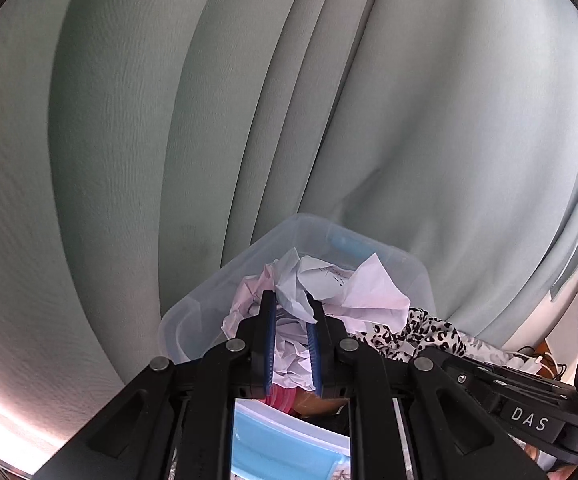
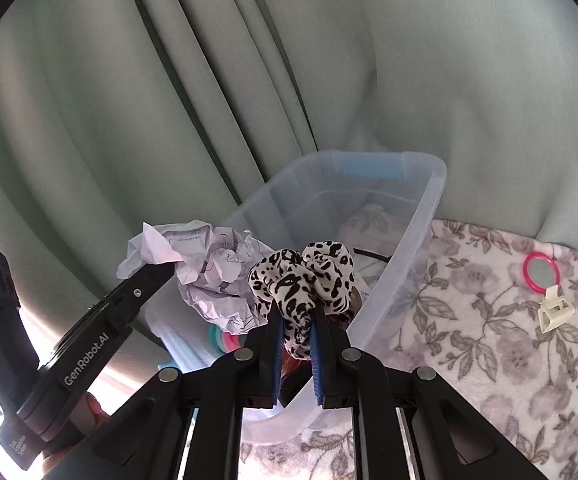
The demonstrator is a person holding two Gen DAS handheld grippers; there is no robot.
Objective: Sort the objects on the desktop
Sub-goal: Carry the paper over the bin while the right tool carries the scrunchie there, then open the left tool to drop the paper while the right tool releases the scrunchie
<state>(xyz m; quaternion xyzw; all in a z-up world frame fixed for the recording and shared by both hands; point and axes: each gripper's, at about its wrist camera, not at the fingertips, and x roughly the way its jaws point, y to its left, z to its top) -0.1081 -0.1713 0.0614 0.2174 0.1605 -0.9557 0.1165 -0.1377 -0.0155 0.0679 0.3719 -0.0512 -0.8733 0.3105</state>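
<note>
My left gripper [image 1: 292,304] is shut on a crumpled sheet of white paper [image 1: 345,292], held over the near rim of a clear plastic bin [image 1: 205,300]. From the right wrist view the same paper [image 2: 209,272] hangs left of the bin [image 2: 421,216]. My right gripper [image 2: 296,314] is shut on a black-and-white leopard-print scrunchie [image 2: 305,276], also above the bin's near side. In the left wrist view the scrunchie [image 1: 413,332] shows to the right of the paper, with the right gripper's black body below it. The bin's floor is mostly hidden behind both items.
Pale green curtains [image 2: 129,120] hang right behind the bin. A floral cloth [image 2: 489,320] covers the table to the right, with a pink ring mirror [image 2: 541,272] and a cream clip [image 2: 555,314] on it. A blue lid [image 1: 281,448] lies below my left gripper.
</note>
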